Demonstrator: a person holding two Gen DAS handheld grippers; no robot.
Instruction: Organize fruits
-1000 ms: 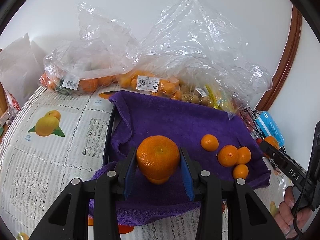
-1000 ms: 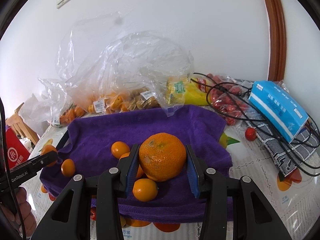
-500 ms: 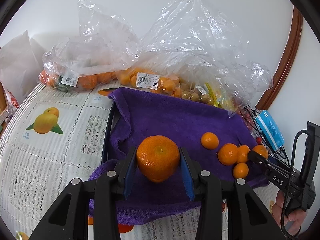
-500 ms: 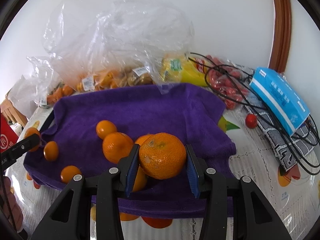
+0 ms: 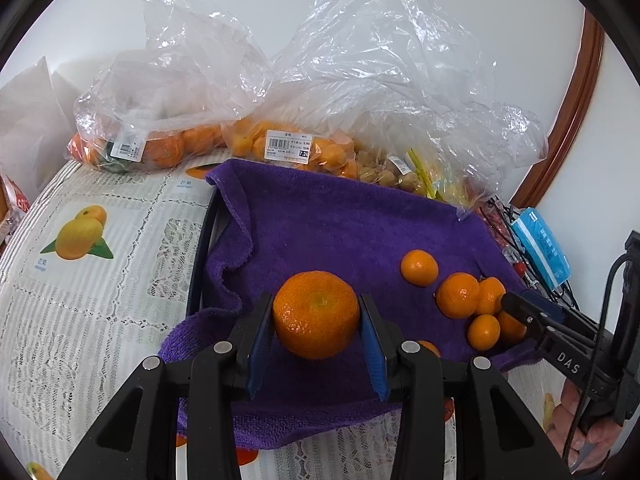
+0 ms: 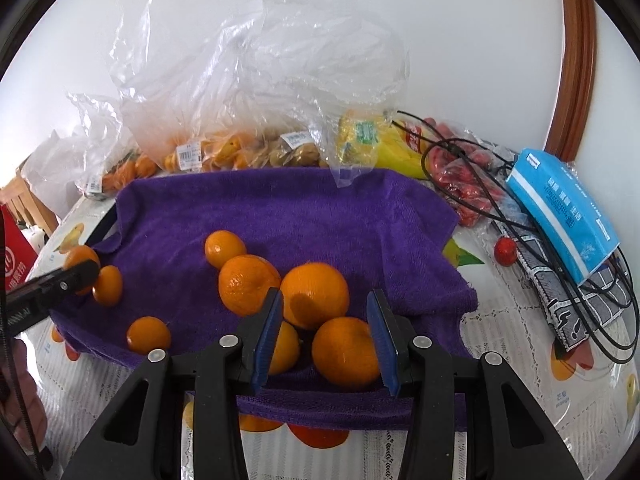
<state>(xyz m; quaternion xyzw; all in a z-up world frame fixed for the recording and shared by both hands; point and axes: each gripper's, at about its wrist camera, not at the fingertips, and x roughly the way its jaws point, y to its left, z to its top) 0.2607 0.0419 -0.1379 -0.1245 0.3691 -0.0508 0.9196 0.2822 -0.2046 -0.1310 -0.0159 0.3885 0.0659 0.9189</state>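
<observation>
Right gripper [image 6: 326, 334] now open, mandarin [image 6: 314, 295] released

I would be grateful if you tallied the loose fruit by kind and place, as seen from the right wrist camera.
Oranges lying on the purple towel: 7
Orange held in the left gripper: 1
Small red fruit on the tablecloth: 1
Total: 9
</observation>
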